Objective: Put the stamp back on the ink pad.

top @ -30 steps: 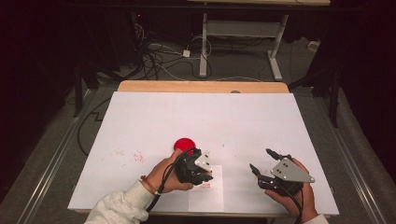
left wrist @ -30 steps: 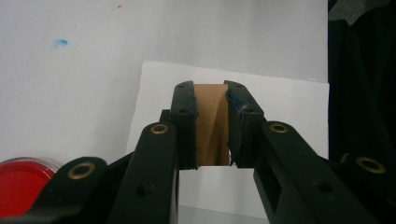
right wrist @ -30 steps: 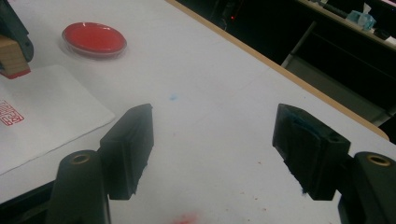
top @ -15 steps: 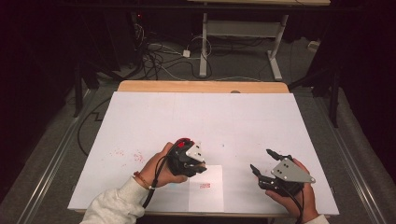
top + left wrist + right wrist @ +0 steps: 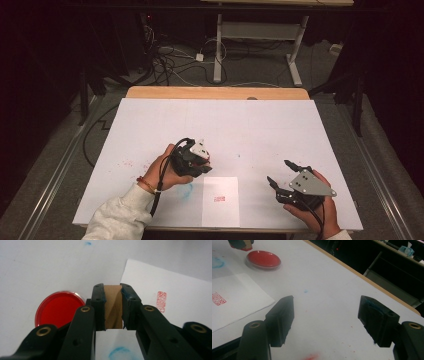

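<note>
My left gripper (image 5: 196,159) is shut on a small wooden stamp block (image 5: 113,306), which stands upright between the jaws. A round red ink pad (image 5: 58,308) lies just left of the jaws and slightly below them. A white paper sheet (image 5: 220,200) near the front edge bears a red seal print (image 5: 219,198); the print (image 5: 161,301) is to the right of the jaws. My right gripper (image 5: 279,171) hovers open at the front right, holding nothing. Past its wide-spread jaws (image 5: 327,315) I see the ink pad (image 5: 263,259) and the paper (image 5: 234,300).
The table has a white cover (image 5: 250,125) and a wooden far edge (image 5: 215,92). A blue smudge (image 5: 117,352) lies near the paper, with red specks at the front left. Beyond the table are floor cables (image 5: 170,65) and the legs of a stand (image 5: 295,65).
My left gripper has moved with the stamp away from the paper, left and farther back, and is now over the ink pad. The right gripper has stayed still.
</note>
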`<control>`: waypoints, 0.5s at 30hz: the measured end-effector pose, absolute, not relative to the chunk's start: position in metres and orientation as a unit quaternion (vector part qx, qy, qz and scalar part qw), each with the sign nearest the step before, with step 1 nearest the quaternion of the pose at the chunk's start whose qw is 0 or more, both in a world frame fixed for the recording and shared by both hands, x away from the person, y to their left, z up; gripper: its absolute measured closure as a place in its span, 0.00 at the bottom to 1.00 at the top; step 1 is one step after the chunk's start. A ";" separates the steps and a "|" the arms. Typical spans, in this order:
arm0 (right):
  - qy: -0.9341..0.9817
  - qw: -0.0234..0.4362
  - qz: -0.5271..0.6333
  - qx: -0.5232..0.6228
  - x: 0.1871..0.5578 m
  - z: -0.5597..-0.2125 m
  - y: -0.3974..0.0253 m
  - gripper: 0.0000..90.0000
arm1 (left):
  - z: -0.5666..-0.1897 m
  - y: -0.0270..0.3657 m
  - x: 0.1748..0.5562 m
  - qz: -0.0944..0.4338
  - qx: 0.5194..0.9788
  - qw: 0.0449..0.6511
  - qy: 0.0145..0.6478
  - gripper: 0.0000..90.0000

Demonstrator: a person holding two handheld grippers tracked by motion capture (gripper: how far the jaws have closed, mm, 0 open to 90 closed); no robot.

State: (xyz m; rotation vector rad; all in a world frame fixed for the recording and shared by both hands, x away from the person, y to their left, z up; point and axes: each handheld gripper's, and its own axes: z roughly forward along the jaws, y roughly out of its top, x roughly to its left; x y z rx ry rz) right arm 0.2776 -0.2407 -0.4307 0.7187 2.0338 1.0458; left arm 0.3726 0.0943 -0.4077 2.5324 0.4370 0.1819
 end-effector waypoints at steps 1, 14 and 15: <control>0.790 0.364 0.406 0.280 0.278 -0.431 -0.241 0.33 | -0.408 0.096 0.376 0.066 0.943 0.280 0.168 0.82; 0.793 0.362 0.403 0.280 0.279 -0.432 -0.240 0.33 | -0.417 0.105 0.406 0.054 0.946 0.249 0.200 0.82; 0.793 0.363 0.402 0.279 0.279 -0.432 -0.239 0.33 | -0.418 0.105 0.409 0.053 0.947 0.245 0.200 0.82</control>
